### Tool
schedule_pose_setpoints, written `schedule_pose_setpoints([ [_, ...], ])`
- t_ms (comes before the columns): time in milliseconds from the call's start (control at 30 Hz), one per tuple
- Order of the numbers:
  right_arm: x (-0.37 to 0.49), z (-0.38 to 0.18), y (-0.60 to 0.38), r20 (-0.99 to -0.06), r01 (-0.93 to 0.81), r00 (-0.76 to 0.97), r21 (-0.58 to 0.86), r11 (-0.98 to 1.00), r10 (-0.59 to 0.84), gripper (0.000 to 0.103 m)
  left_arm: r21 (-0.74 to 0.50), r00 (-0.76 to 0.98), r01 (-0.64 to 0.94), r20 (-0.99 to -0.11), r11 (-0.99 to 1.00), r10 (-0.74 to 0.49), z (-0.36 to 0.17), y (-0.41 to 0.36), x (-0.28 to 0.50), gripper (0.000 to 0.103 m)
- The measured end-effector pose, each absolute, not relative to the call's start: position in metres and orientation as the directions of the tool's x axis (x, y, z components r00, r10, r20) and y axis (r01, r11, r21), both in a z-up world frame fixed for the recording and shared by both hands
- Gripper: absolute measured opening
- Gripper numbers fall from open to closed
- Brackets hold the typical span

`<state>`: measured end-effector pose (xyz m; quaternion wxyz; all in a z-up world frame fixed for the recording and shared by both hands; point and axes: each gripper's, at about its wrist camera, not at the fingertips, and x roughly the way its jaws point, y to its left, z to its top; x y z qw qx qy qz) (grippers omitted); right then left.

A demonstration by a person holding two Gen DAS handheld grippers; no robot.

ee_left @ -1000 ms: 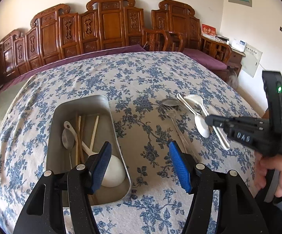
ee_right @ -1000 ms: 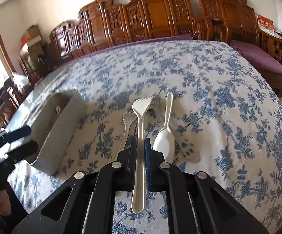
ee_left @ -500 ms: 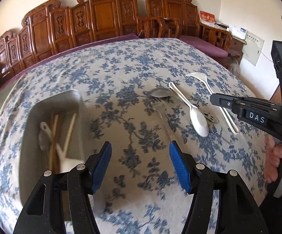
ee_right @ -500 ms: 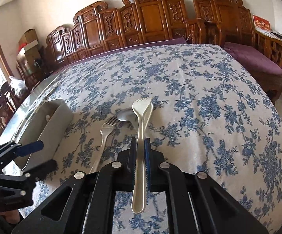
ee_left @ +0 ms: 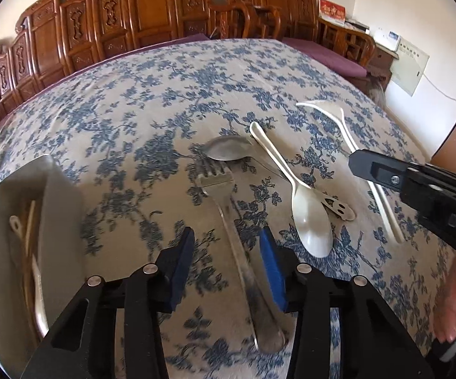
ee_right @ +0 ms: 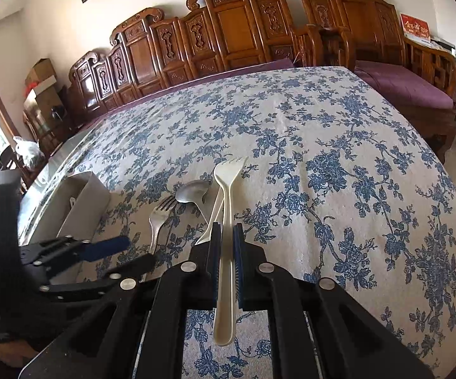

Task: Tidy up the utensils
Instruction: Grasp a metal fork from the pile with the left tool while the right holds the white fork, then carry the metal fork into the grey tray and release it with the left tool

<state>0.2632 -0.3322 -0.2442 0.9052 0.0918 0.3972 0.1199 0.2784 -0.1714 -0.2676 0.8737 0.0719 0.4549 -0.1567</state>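
Right gripper (ee_right: 225, 246) jaws clamped on plastic fork (ee_right: 226, 221); left gripper (ee_left: 226, 252) jaws apart over metal fork (ee_left: 228, 214). Next: close, carry both to tray (ee_left: 57, 195).

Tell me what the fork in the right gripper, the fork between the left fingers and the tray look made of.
Fork in the right gripper: the white fork looks like plastic, cream, smooth and opaque.
Fork between the left gripper fingers: the steel fork, likely stainless, grey and reflective.
Tray: probably brushed metal, dull grey sheen.
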Motion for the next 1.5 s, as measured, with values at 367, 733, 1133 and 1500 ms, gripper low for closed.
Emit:
schedule_pose_setpoints([
  [367,0.264,-0.242,-0.334,-0.688,-0.140,0.658,0.287,0.948,0.306,0.010,0.028,0.541,0.331,-0.825,0.943,-0.165,-0.277,-0.179,0.283,0.009],
  [733,0.261,-0.234,-0.313,-0.675,-0.191,0.655,0.287,0.939,0.340,0.009,0.036,0.548,0.332,-0.821,0.943,-0.162,-0.264,-0.146,0.248,0.006],
  [1133,0.247,-0.225,-0.268,-0.669,-0.296,0.641,0.237,0.926,0.376,0.009,0.045,0.624,0.287,-0.767,0.957,-0.151,-0.222,-0.114,0.223,0.006],
  [1500,0.238,-0.216,-0.258,-0.648,-0.321,0.647,0.247,0.914,0.402,0.009,0.047,0.679,0.240,-0.722,0.970,-0.133,-0.191,-0.095,0.207,0.006],
])
